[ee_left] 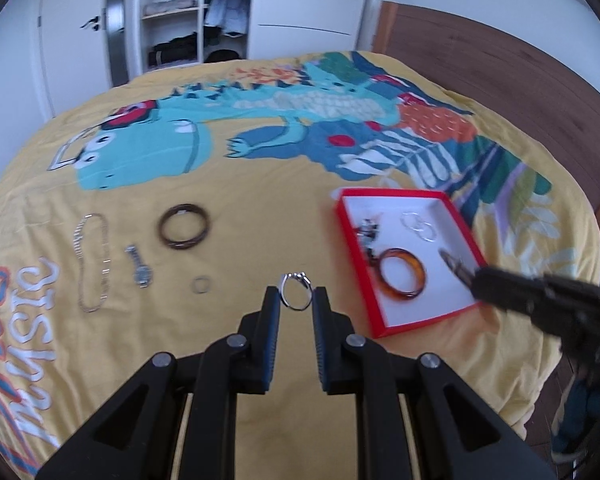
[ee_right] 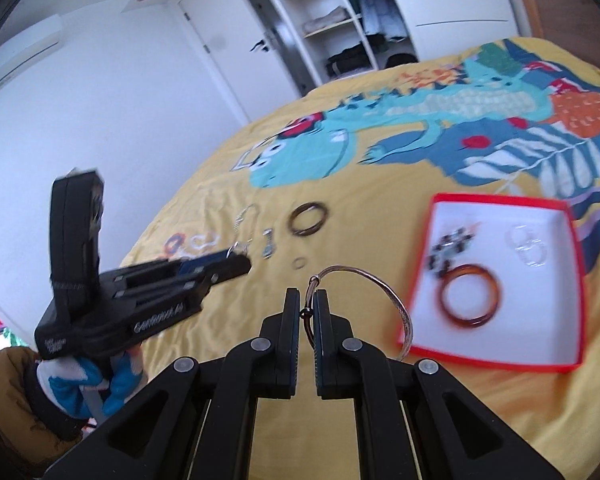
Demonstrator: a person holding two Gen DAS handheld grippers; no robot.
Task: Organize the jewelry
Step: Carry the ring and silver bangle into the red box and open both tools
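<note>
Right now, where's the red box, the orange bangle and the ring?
red box (ee_left: 356,256), left wrist view, left wall.
orange bangle (ee_left: 420,276), left wrist view, right side.
ring (ee_left: 296,307), left wrist view, bottom of band.

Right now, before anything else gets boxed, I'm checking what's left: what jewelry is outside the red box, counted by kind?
Bangles: 2, brown bangle on the bedspread, silver bangle in the right claw
Rings: 2, silver ring in the left claw, small ring on the bedspread
Chains: 1, silver chain
Watch-like piece: 1
Total: 6
</note>
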